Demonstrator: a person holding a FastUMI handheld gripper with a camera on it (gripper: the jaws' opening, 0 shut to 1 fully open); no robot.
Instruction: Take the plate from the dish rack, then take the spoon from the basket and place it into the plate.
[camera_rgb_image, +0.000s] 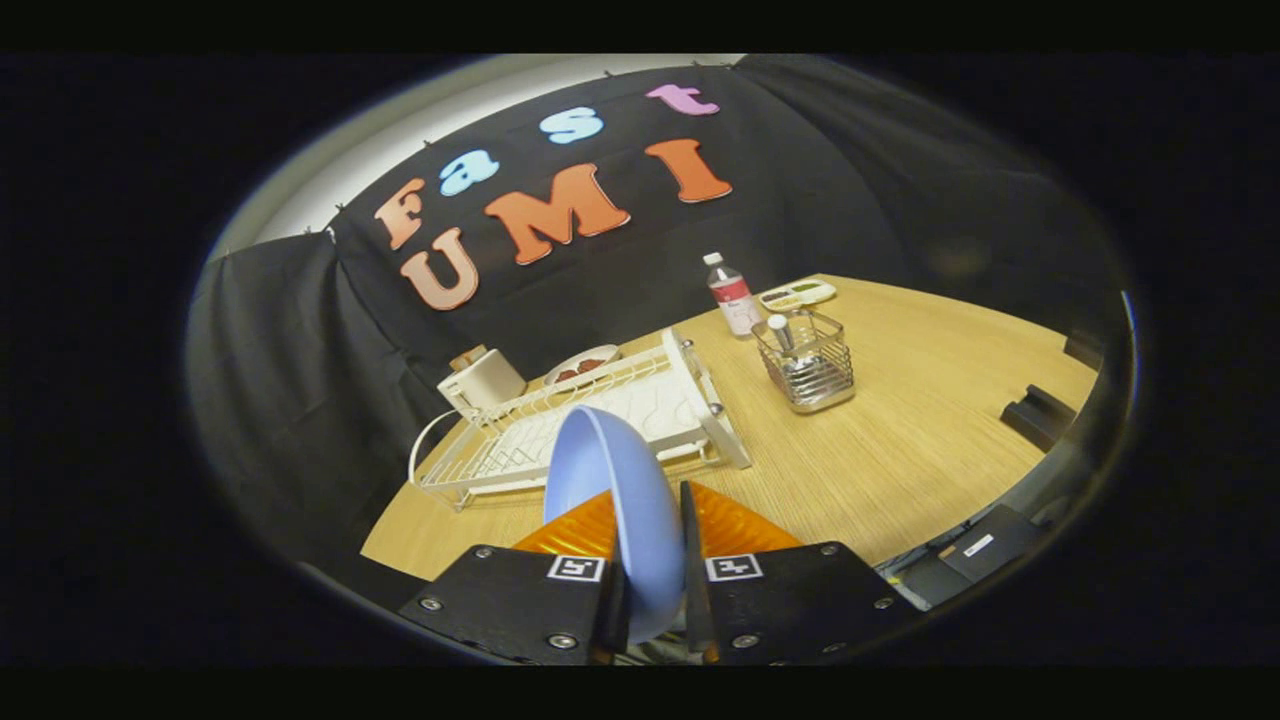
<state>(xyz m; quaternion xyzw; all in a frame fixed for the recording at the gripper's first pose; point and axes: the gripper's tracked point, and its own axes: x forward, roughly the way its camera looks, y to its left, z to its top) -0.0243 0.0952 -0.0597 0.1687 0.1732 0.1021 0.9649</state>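
— Plate (610, 490), pale blue, held on edge between the two fingers of the gripper (650, 590), lifted clear above the wooden table (900, 440).

— Clamped, then?

— Clamped on the rim, one finger against each face, plate standing upright. Probably gripped that way because of having stood on edge in the rack's slots.

— And the dish rack (590, 420)?

— White wire, just beyond the plate, near the table's left edge, bare of dishes as far as visible. Not touching the plate.

— Where for the spoon?

— Sitting handle-up in the wire basket (808, 365), further back toward the table's middle, well apart from the rack. White-tipped handle (778, 328) poking above the basket rim; bowl of the spoon hidden among the wires.

— Anything crowding it?

— Water bottle (732, 293) just behind the basket, a small flat tray (797, 294) beyond that at the far edge. White toaster (482, 380) and a small dish (582, 365) with something dark red behind the rack.

— Stage of the job?

— First part looks done: plate out of the rack. Next, likely, laying it flat on open wood between rack and basket, since both fingers must let go before reaching for the spoon.

— Risk?

— Thin hold on a smooth rim; could slip or swing while being tipped flat.
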